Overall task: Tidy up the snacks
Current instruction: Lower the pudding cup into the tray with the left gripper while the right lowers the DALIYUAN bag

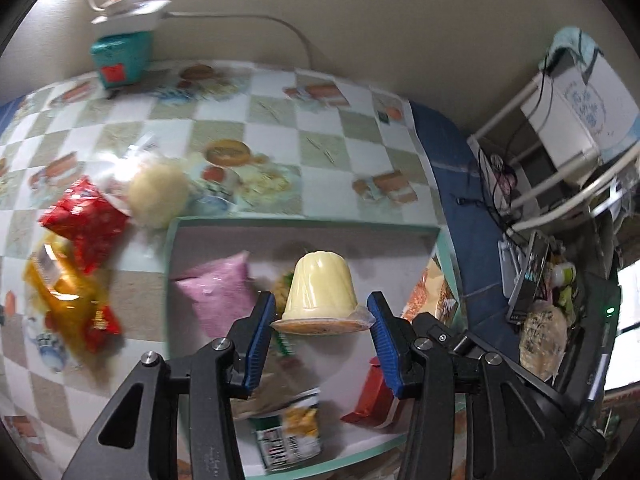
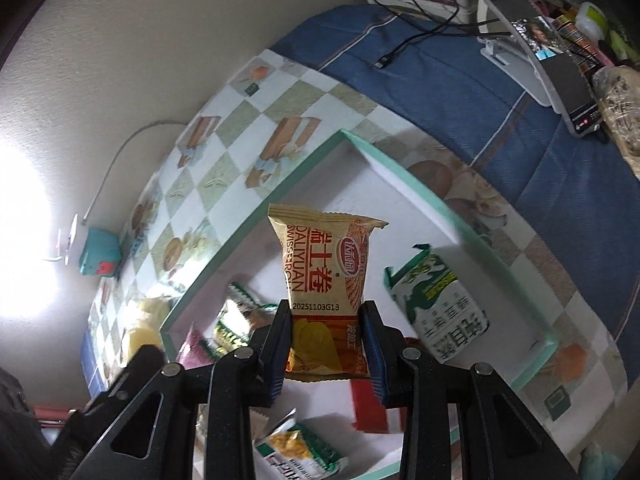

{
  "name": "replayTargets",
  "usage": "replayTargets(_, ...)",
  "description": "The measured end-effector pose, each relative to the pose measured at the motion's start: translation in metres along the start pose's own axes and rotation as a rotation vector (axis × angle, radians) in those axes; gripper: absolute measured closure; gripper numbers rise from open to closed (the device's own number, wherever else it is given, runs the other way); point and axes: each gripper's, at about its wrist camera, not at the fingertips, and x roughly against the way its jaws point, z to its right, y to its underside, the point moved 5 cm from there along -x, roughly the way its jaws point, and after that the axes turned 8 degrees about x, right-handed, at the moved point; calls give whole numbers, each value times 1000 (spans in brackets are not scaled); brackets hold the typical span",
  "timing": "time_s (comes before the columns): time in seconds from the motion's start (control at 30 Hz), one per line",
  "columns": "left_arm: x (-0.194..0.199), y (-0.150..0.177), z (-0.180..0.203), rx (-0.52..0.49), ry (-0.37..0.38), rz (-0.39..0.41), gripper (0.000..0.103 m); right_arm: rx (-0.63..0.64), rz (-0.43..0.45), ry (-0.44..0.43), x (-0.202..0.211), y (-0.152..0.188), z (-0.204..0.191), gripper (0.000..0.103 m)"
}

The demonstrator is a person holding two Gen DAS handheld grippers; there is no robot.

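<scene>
Room is tight inside the tray (image 1: 176, 248), whose mint rim fences packets on every side, though bare white floor shows toward its far wall. My left gripper (image 1: 322, 320) pinches a pale jelly cup (image 1: 320, 290) by its lid flange, holding it over the tray beside a pink pouch (image 1: 218, 292). Red packets (image 1: 86, 222) and a yellow packet (image 1: 60, 296) lie outside on the checkered cloth (image 1: 280, 120). My right gripper (image 2: 326, 336) clamps a tan packet (image 2: 320, 264) upright above the tray, near a green-and-white packet (image 2: 440, 304). Its print reads "DALIYUAN", "SWISS RO…" and "20251103G13".
</scene>
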Motion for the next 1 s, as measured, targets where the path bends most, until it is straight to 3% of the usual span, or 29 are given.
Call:
replayTargets(0.33, -29, 3, 9, -31, -6, -31, 54, -17, -2, 24, -6, -4, 11, 67)
replayTargets(0.93, -29, 1, 0, 14, -15, -65, 52, -23, -30, 39, -8, -3, 11, 65)
replayTargets(1.0, -26, -1, -2, 22, -11, -63, 52, -24, -37, 48, -8, -3, 11, 59)
